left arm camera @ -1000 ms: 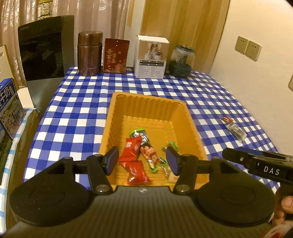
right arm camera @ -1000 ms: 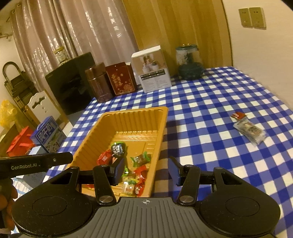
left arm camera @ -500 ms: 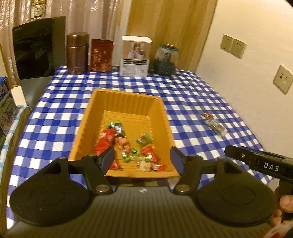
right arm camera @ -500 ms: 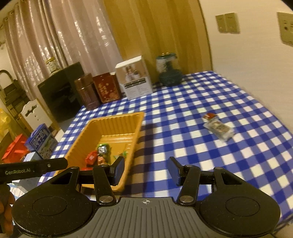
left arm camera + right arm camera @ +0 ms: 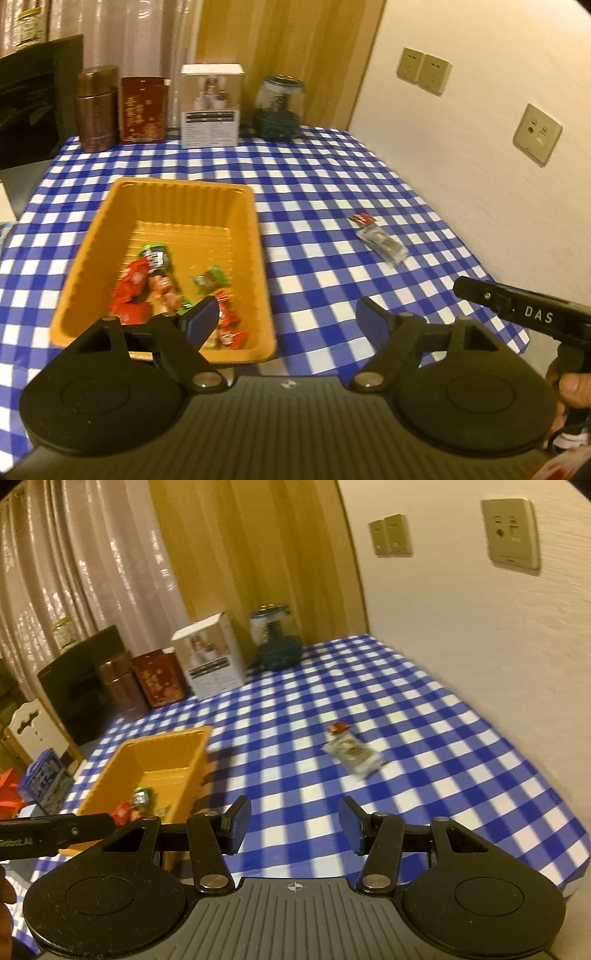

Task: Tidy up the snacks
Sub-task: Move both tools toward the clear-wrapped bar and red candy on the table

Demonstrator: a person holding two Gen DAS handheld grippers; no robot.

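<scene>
An orange tray sits on the blue checked tablecloth and holds several wrapped snacks; it also shows in the right wrist view. A clear snack packet and a small red candy lie on the cloth to the tray's right, also seen in the right wrist view as the packet and candy. My left gripper is open and empty above the table's front edge. My right gripper is open and empty, short of the packet.
At the table's far edge stand a brown canister, a red tin, a white box and a dark glass jar. The wall with sockets borders the right side. A black cabinet stands left.
Both grippers have pulled back and swung right. The tray has shifted left in both views and the packet now lies ahead of the right gripper. Both stayed open.
</scene>
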